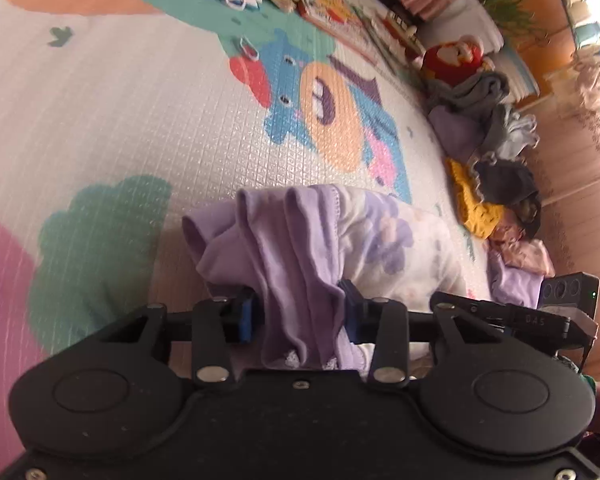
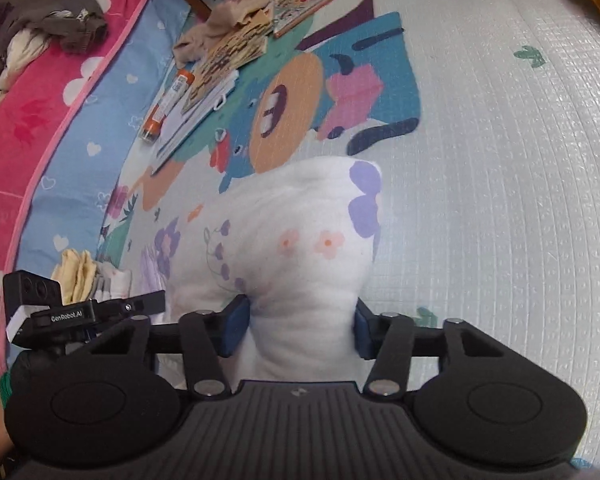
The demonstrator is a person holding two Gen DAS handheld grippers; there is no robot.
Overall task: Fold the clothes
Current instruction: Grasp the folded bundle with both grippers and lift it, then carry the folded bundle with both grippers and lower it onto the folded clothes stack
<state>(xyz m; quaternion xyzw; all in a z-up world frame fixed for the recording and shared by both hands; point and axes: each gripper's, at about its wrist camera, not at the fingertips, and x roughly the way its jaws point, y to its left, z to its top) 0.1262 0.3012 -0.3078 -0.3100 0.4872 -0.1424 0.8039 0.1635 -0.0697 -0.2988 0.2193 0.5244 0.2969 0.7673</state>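
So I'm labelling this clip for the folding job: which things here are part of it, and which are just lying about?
Part of the job:
floral garment, pinched at its lilac edge by the left gripper and at its white part by the right gripper
heap of clothes

Lying about:
picture books
orange-capped tube
red plush toy

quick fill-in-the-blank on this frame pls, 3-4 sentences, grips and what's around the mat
1. The left gripper is shut on the ____ trim of the floral garment.
2. The right gripper grips the white part of the same garment, printed with ____.
3. In the right wrist view, an orange-capped tube lies beside the ____.
4. In the left wrist view, a yellow knit lies in the pile at the play mat's ____ edge.

Missing: purple; flowers; books; right
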